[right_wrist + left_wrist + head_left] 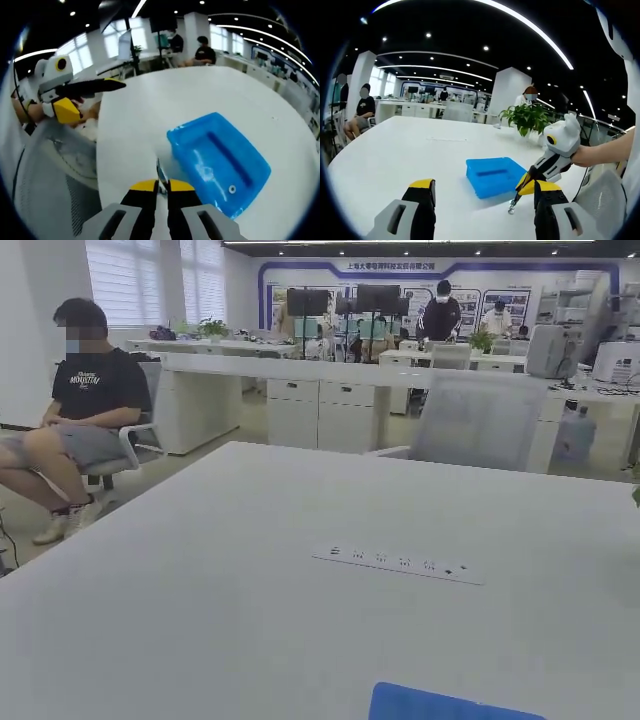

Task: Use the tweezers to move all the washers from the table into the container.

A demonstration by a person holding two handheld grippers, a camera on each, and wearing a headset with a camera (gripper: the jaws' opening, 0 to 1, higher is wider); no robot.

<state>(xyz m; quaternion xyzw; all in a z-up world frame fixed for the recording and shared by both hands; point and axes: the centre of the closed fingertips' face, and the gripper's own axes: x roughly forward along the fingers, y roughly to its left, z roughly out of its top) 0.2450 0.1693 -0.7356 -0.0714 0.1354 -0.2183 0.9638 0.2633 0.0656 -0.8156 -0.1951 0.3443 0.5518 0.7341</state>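
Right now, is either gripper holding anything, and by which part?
The right gripper is shut on the tweezers, its fingers pinching their shanks, tips poking out ahead. The left gripper is open, holding nothing.

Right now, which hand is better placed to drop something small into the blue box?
Probably the right. The right tool is shut on the tweezers, close beside the blue container; the left tool stands open, holding nothing.
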